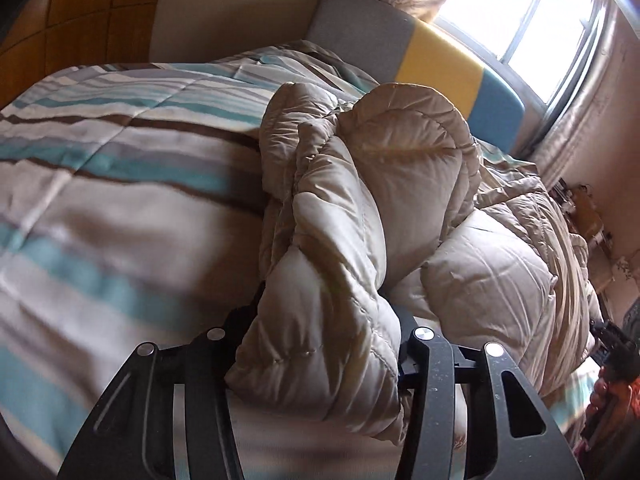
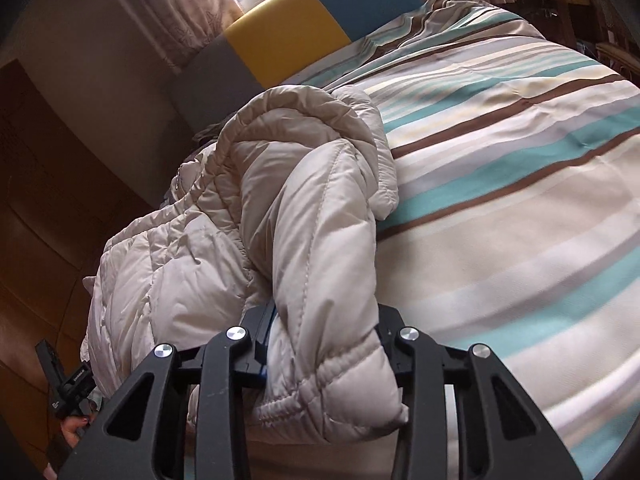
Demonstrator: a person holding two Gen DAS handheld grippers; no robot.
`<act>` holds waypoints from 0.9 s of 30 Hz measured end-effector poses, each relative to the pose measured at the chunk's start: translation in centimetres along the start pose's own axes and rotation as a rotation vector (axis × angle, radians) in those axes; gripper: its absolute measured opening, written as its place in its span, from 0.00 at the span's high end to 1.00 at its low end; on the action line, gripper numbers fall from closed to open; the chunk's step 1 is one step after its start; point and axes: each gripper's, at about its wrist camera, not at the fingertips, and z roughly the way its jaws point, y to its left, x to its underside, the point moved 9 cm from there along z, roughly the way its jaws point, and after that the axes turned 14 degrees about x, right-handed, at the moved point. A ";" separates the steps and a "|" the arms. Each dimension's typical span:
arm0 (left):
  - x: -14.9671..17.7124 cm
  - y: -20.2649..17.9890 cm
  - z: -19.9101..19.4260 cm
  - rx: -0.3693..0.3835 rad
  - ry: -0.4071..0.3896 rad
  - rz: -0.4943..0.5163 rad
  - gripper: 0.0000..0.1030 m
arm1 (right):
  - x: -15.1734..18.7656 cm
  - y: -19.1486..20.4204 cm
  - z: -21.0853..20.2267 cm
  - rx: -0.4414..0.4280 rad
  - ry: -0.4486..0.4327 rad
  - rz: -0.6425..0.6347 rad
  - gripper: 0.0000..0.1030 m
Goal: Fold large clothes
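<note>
Striped bedspread [image 2: 520, 184] below; both claws [image 1: 320, 344] [image 2: 320, 332], angled downward, apparently pinch puffer jacket [image 1: 380, 184] sleeves.

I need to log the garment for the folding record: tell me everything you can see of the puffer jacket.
The puffer jacket is cream-beige, quilted, with a slightly shiny shell. It lies crumpled on the striped bedspread, near the multicoloured headboard. Both sleeves have elastic-gathered cuffs. The left gripper is shut on one sleeve, the right gripper on the other sleeve. Its body bunches between the two.
</note>
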 end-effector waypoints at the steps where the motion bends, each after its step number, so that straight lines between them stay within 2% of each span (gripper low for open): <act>1: 0.5 -0.1 -0.4 0.006 0.002 0.003 0.53 | 0.5 -0.5 -0.5 -0.008 0.006 0.000 0.67; 10: 5.6 -1.6 -4.7 0.058 0.022 -0.002 0.53 | 5.2 -3.0 -4.6 -0.032 0.025 -0.034 0.67; 18: 9.1 -3.1 -7.7 0.081 0.048 0.028 0.51 | 5.8 -3.7 -6.1 -0.028 0.034 -0.081 0.66; 22: 8.6 -2.5 -8.6 0.058 0.034 0.031 0.27 | 3.9 -3.5 -5.1 -0.025 0.027 -0.058 0.53; 23: 8.2 -2.4 -9.1 0.053 0.020 0.031 0.26 | 2.8 -3.5 -4.9 -0.027 0.011 -0.042 0.49; 25: 7.4 -2.3 -10.3 0.054 -0.018 0.031 0.26 | 1.4 -3.9 -5.2 -0.017 -0.022 -0.020 0.33; 27: 6.1 -2.3 -10.9 0.044 -0.050 0.039 0.22 | -0.6 -3.7 -5.0 -0.010 -0.054 -0.023 0.32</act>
